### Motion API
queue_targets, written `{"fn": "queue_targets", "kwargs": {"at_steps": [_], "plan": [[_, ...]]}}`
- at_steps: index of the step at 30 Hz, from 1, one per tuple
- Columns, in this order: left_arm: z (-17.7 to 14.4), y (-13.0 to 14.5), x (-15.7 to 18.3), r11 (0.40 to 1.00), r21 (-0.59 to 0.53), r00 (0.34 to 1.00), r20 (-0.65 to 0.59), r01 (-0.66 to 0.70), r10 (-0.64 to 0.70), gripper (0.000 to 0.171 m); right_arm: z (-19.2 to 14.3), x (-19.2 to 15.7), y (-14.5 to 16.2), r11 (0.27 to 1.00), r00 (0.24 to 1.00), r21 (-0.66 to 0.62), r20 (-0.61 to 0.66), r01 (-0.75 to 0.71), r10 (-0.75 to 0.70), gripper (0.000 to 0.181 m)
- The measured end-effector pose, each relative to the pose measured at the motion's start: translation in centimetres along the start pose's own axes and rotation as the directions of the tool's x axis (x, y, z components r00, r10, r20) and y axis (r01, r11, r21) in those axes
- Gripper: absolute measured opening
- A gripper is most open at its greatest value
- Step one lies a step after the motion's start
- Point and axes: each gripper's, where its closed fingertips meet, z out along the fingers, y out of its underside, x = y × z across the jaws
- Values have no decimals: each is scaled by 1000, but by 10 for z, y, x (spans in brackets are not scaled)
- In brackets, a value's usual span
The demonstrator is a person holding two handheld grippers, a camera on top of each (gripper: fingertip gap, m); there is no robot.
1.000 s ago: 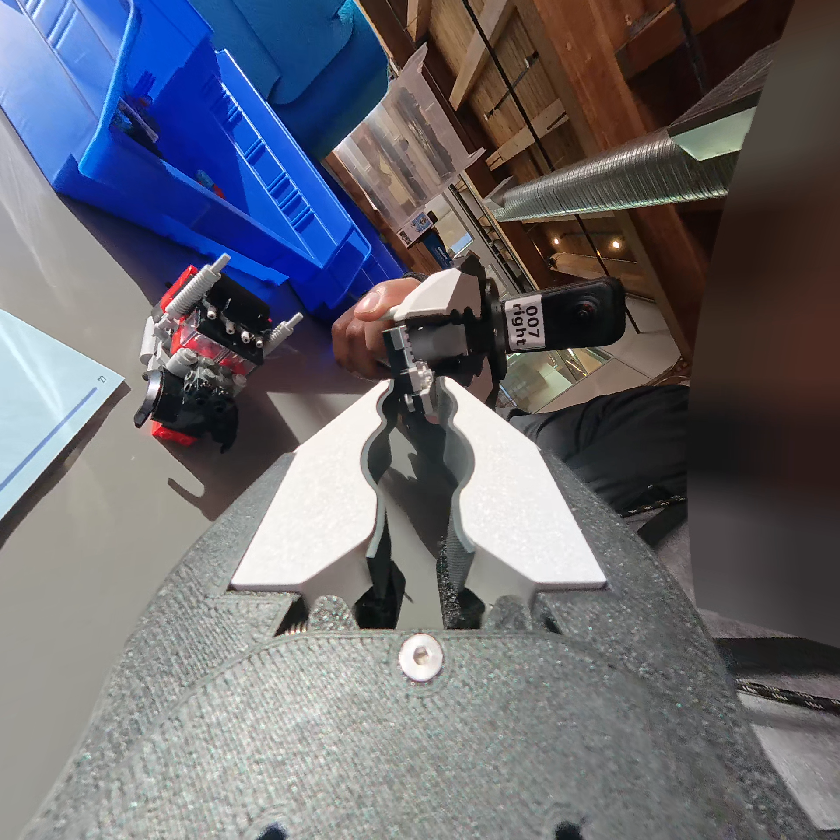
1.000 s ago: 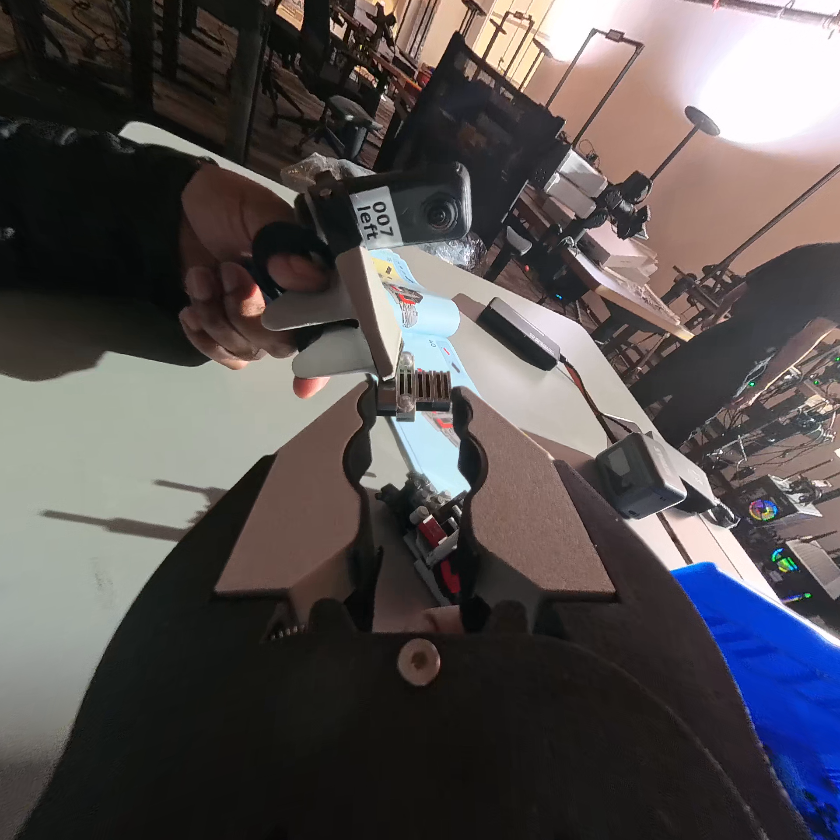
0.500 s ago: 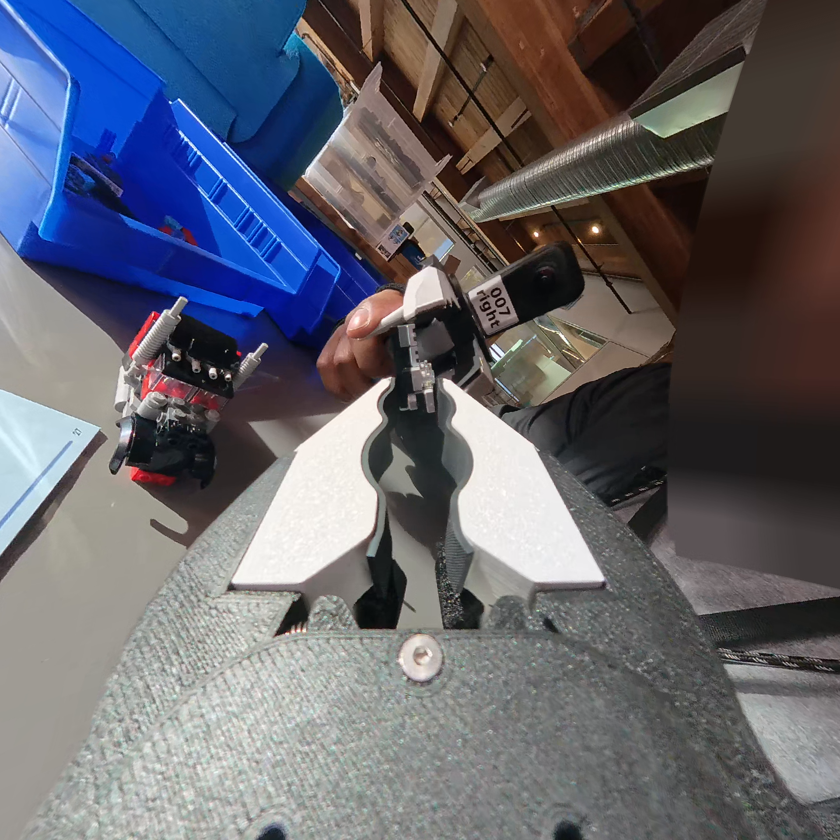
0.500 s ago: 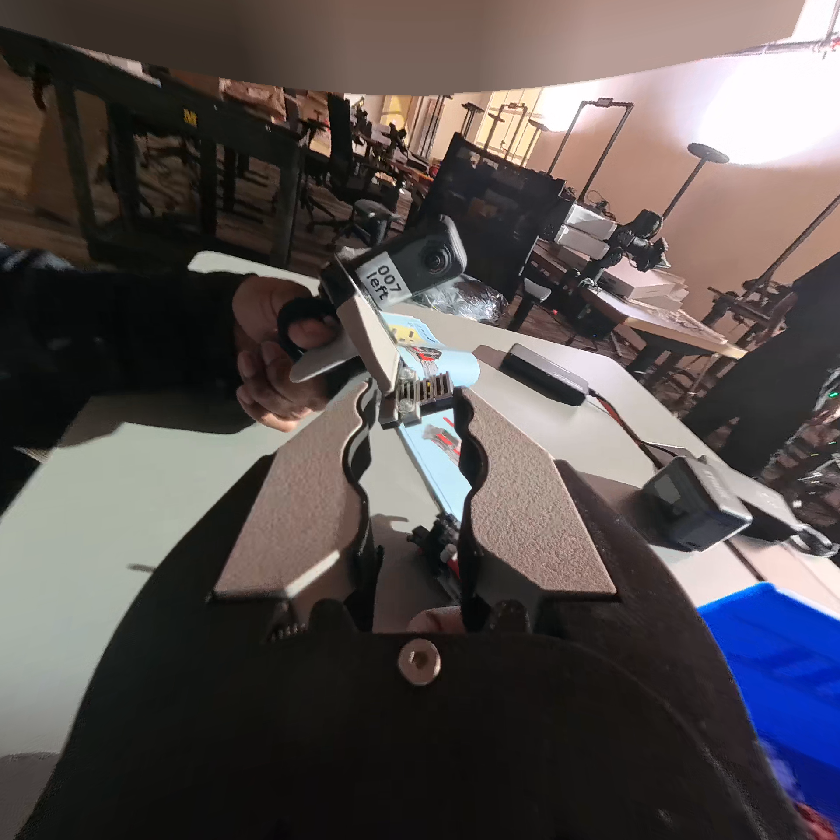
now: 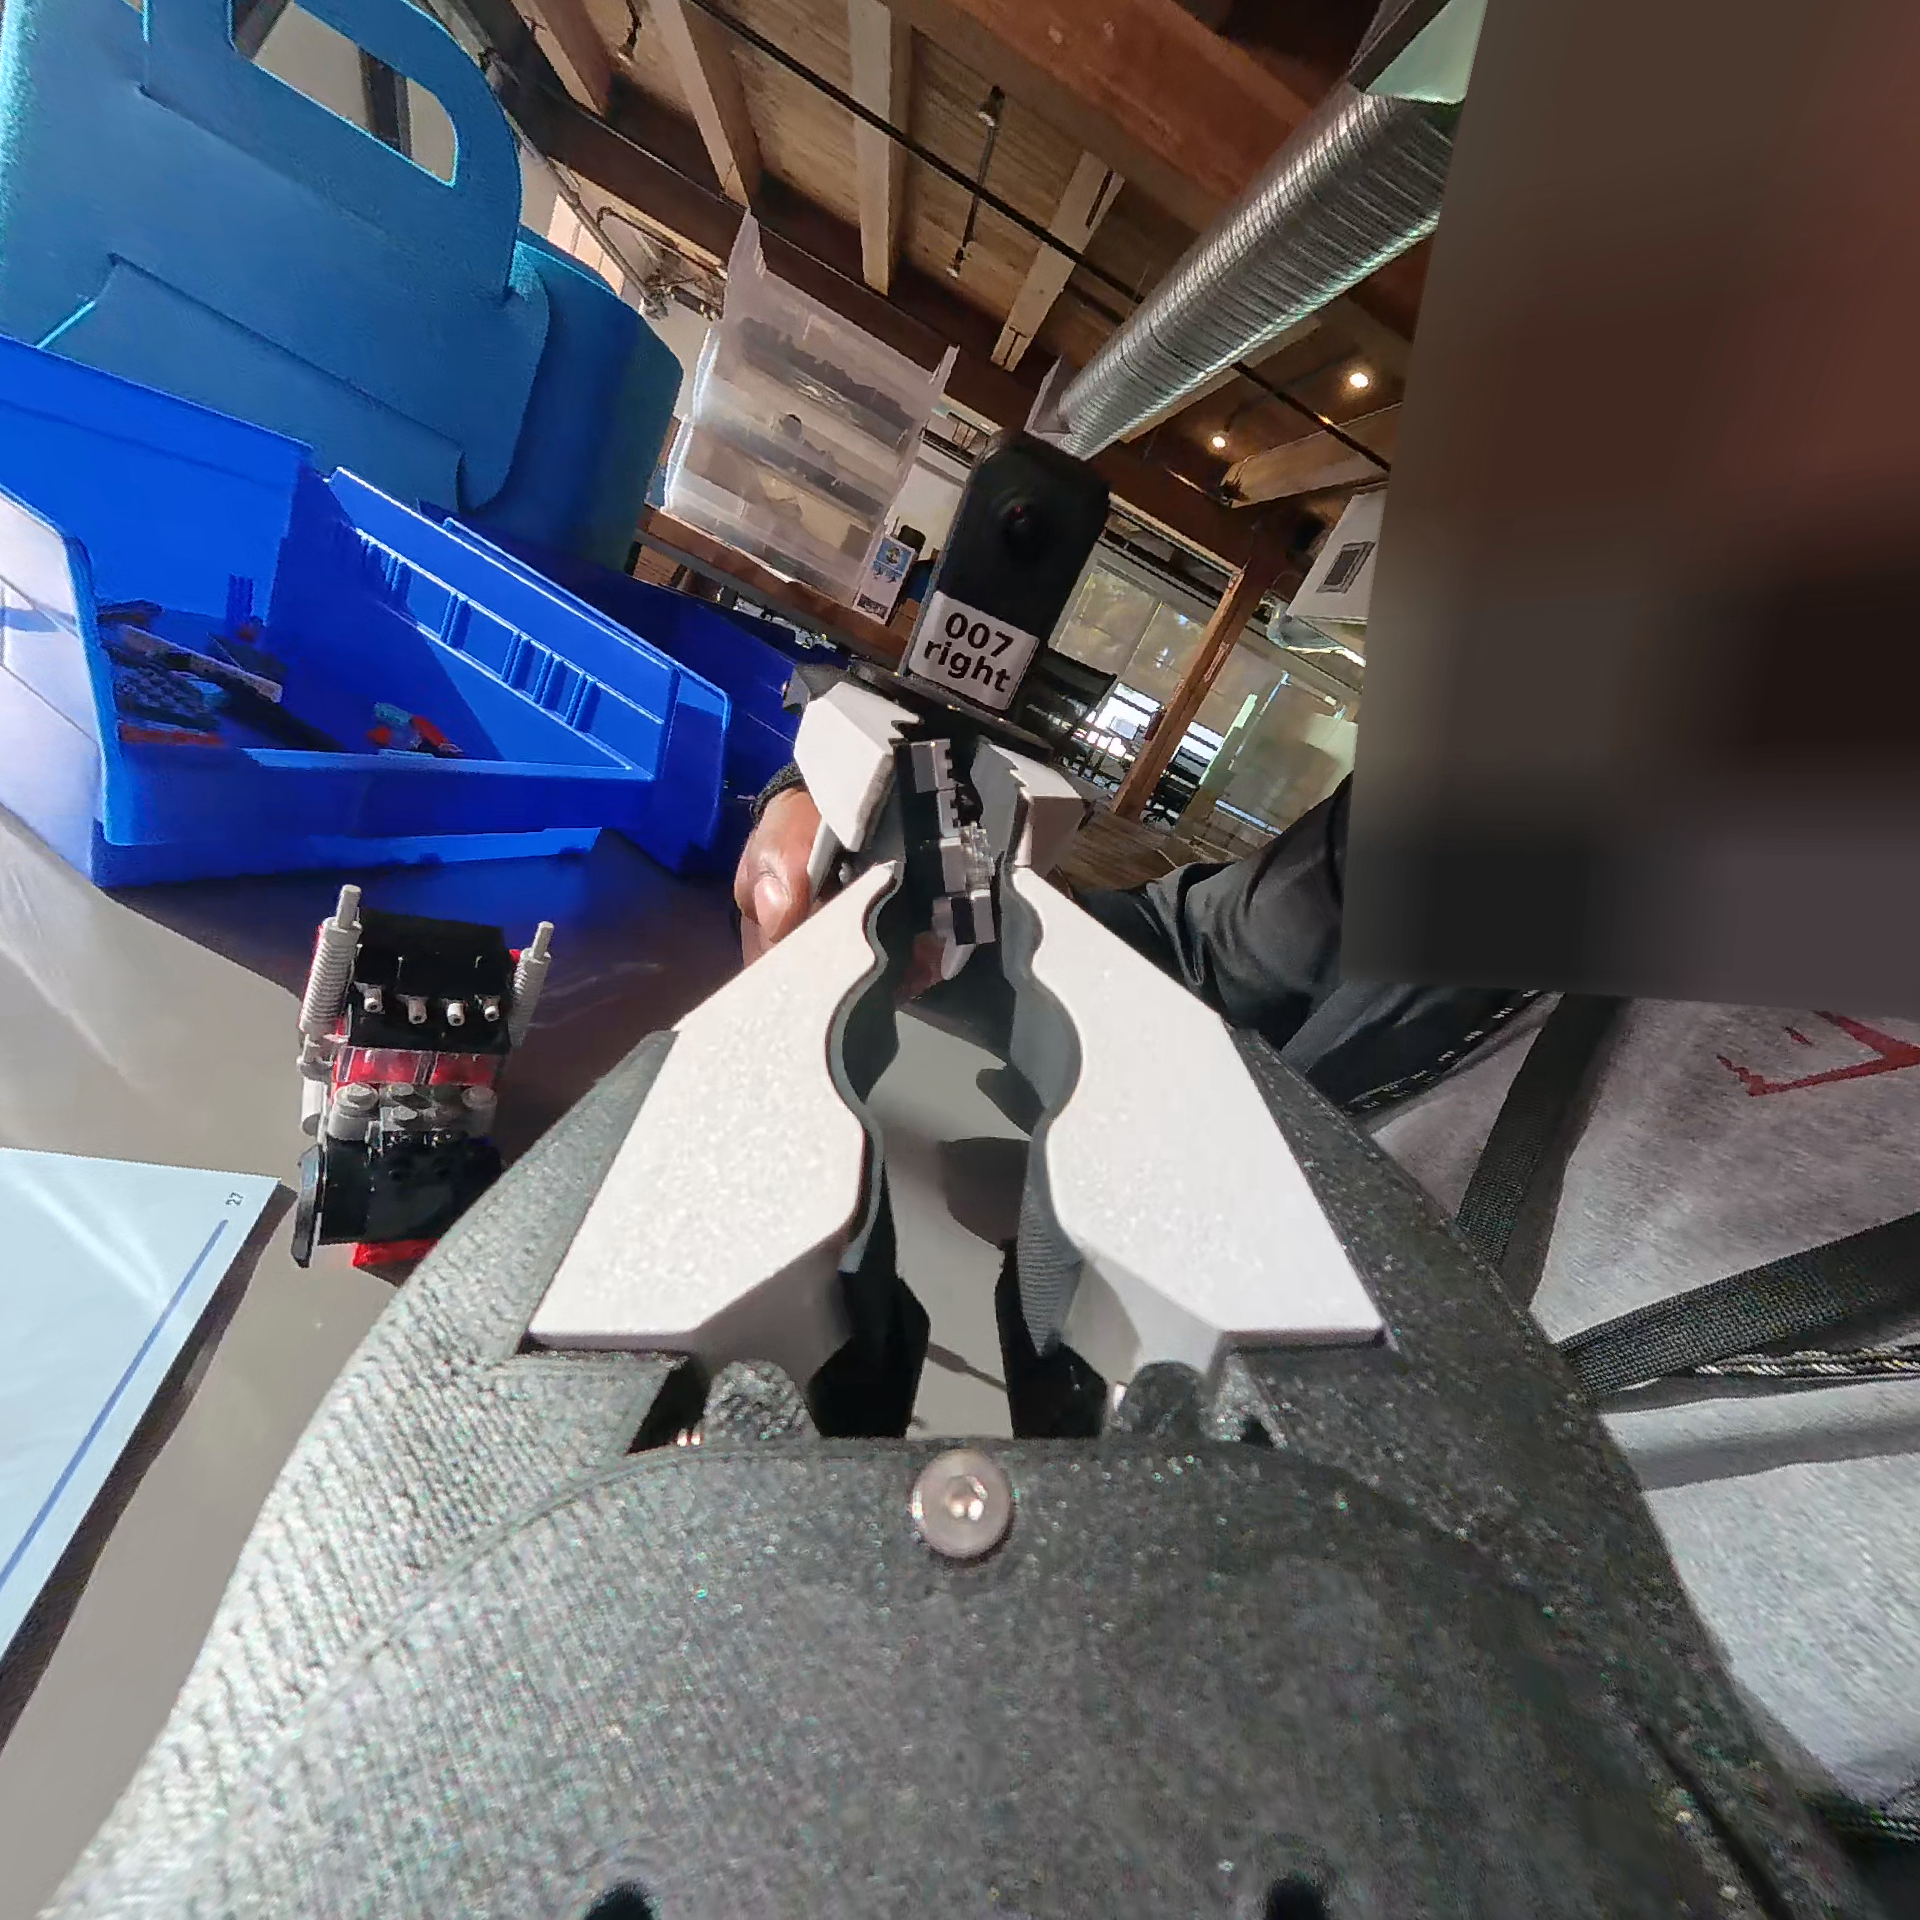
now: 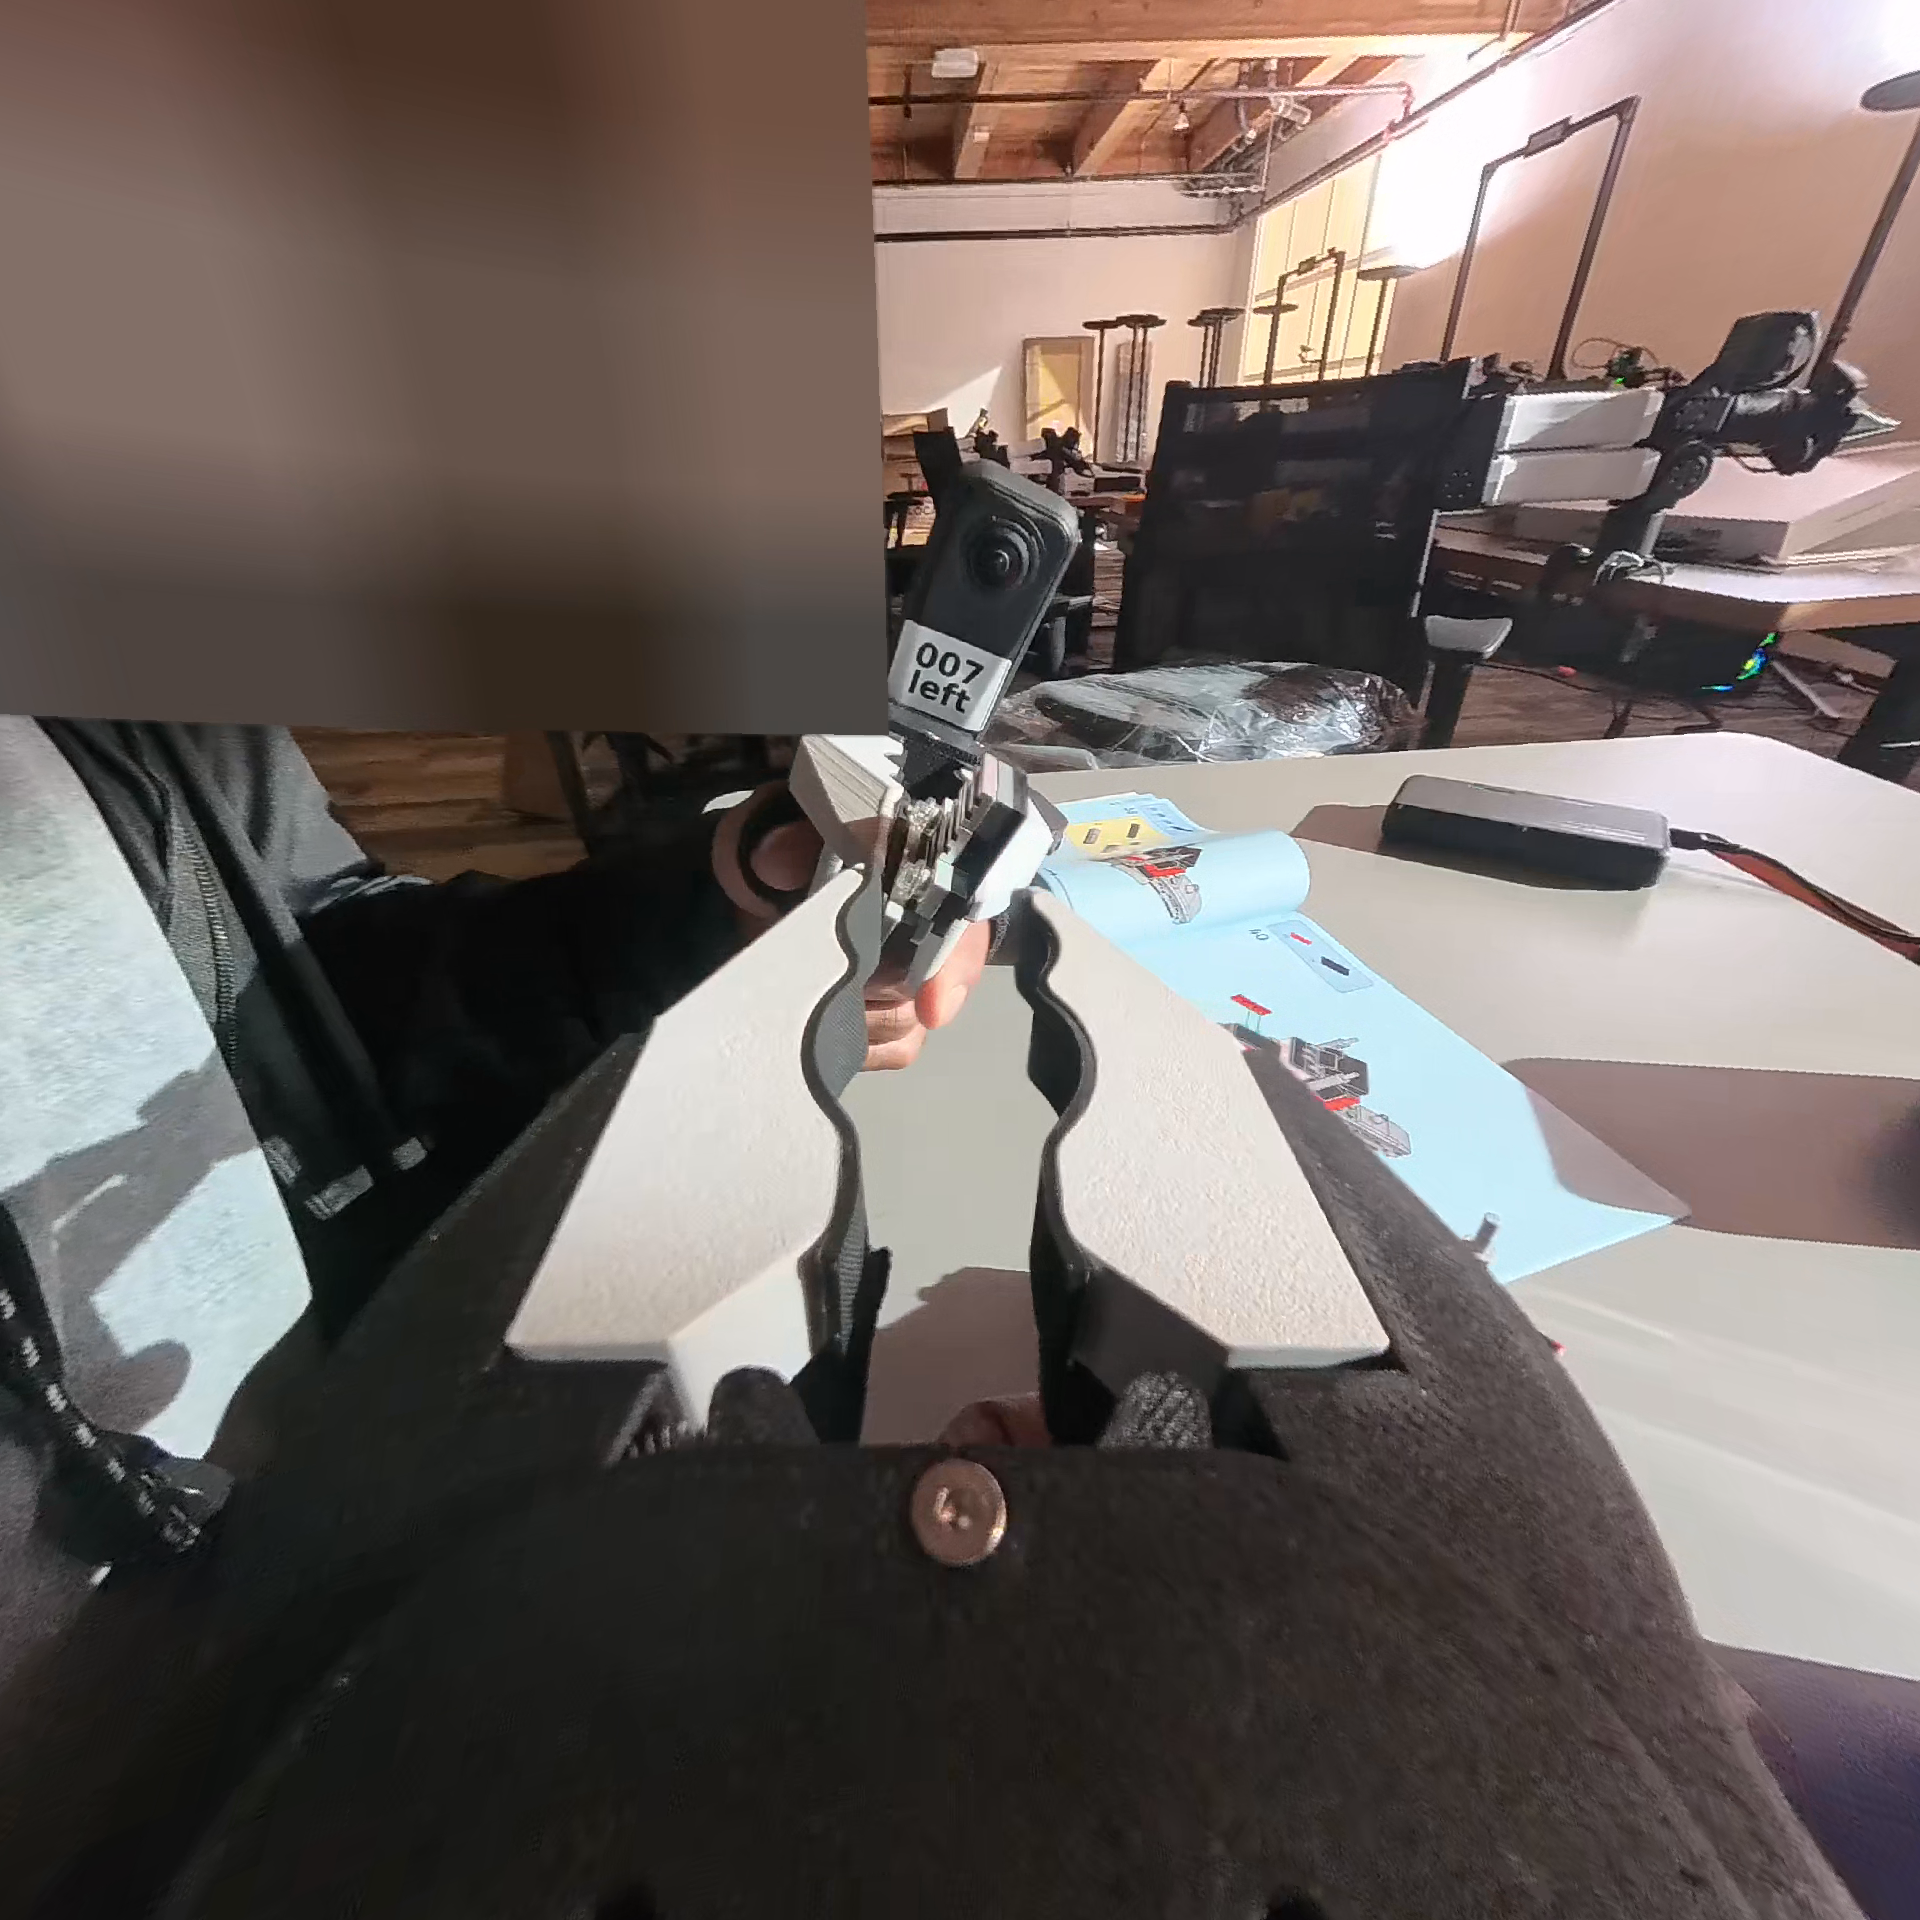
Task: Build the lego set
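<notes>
Lego sub-assembly (image 5: 951,862) of grey and black bricks, held up in the air over the near edge of the table (image 6: 1558,1455), caught from opposite sides by both tools. Left gripper (image 5: 951,914) narrowly parted, tips closed onto one end of the piece. Right gripper (image 6: 945,914) facing it nose to nose, likewise only a brick's width apart and clamped on the other end. Seemed pressed together along one line, tips of the two tools almost touching.

Partly built truck model (image 5: 405,1081) in black, red and grey, upright on the table well to the left of the held piece, untouched. Just beside it, corner of the open instruction booklet (image 6: 1278,935), pale blue, flat on the table. Behind the model, blue bins (image 5: 468,644) with loose bricks (image 5: 177,696) inside the nearest one. Beyond the booklet, black power bank (image 6: 1527,842) with its cable, lying flat
</notes>
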Motion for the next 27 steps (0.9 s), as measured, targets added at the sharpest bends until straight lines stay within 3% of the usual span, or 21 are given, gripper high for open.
{"fn": "queue_targets", "kwargs": {"at_steps": [27], "plan": [[0, -2, 8, 996, -9, 996, -11, -85, 84, 15, 7, -10, -5, 999, 997, 32, 69, -28, 25, 19]]}}
